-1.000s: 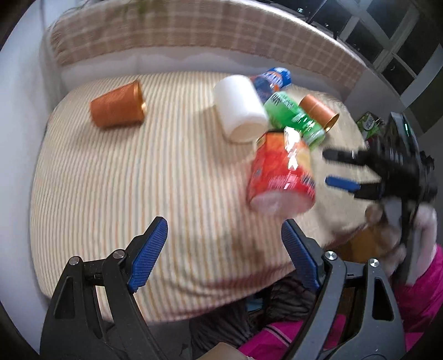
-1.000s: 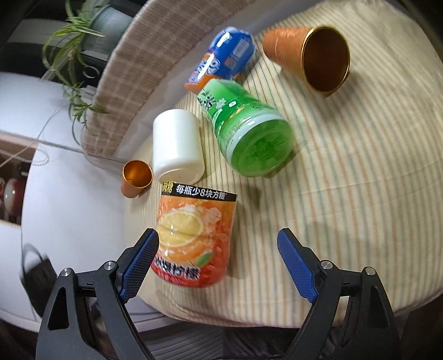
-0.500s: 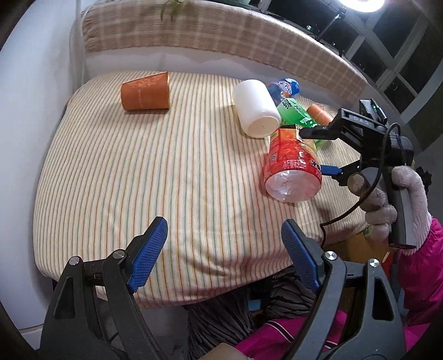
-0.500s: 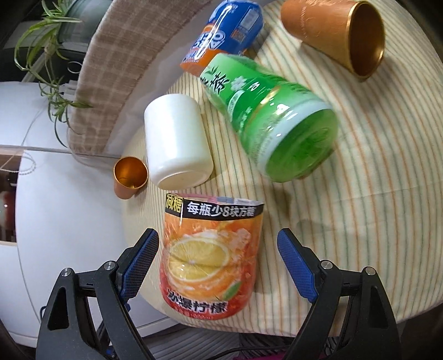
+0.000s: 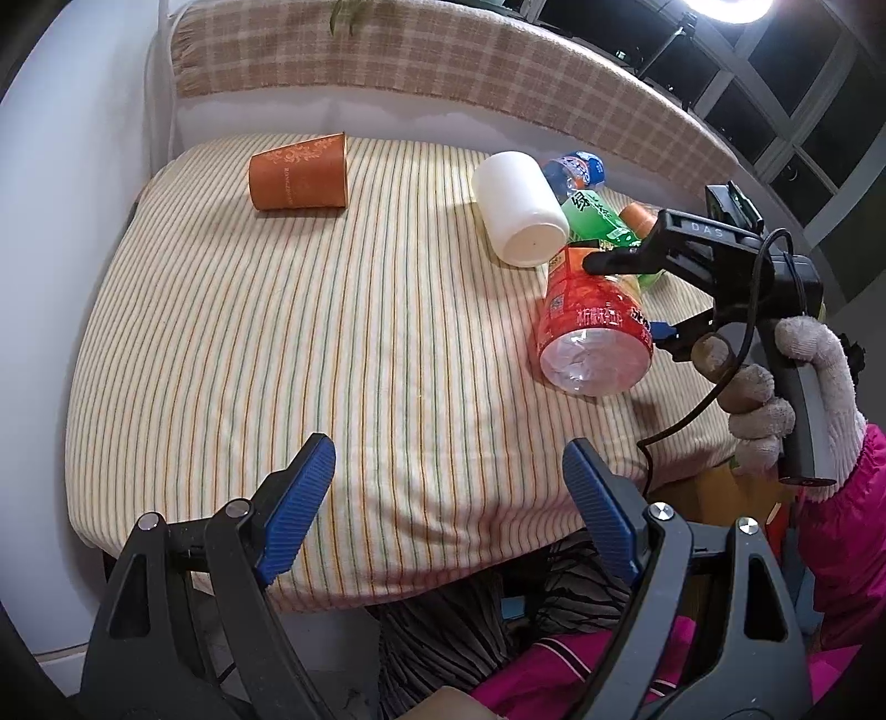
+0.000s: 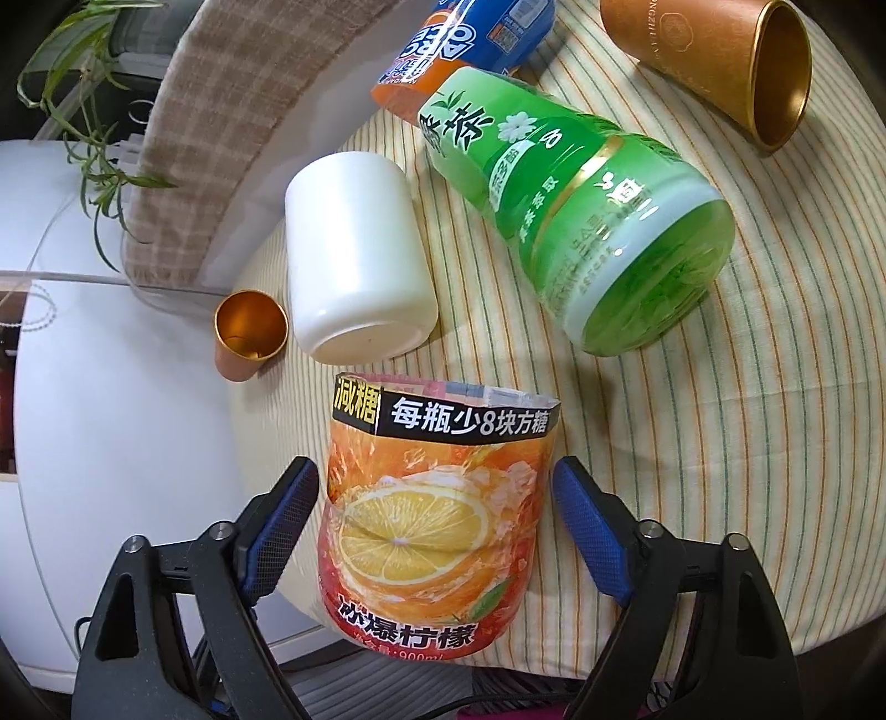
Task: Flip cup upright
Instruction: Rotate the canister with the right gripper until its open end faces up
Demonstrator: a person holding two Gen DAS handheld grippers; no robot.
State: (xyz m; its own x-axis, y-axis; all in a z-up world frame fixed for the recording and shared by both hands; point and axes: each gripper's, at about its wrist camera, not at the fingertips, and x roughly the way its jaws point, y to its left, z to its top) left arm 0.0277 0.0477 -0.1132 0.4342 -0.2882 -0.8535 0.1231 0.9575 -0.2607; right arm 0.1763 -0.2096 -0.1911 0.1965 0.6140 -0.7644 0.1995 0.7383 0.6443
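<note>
An orange cut-bottle cup with a lemon label (image 6: 437,520) lies on its side on the striped tablecloth (image 5: 310,332), open end away from the right wrist camera. It also shows in the left wrist view (image 5: 595,327), clear base toward that camera. My right gripper (image 6: 434,518) is open, its blue pads on either side of the cup, close to its walls. In the left wrist view the right gripper (image 5: 628,293) straddles the cup. My left gripper (image 5: 448,487) is open and empty over the table's near edge.
Lying on the cloth: a white cup (image 6: 354,260), a green cut-bottle cup (image 6: 587,221), a blue and orange one (image 6: 459,44), an orange paper cup (image 6: 720,61) at the right and another orange paper cup (image 5: 299,180) at the far left. A checked backrest (image 5: 443,61) borders the far side.
My right gripper has moved forward over the orange lemon cup, so that its pads now flank it. The left gripper has pulled back and risen a little, staying open.
</note>
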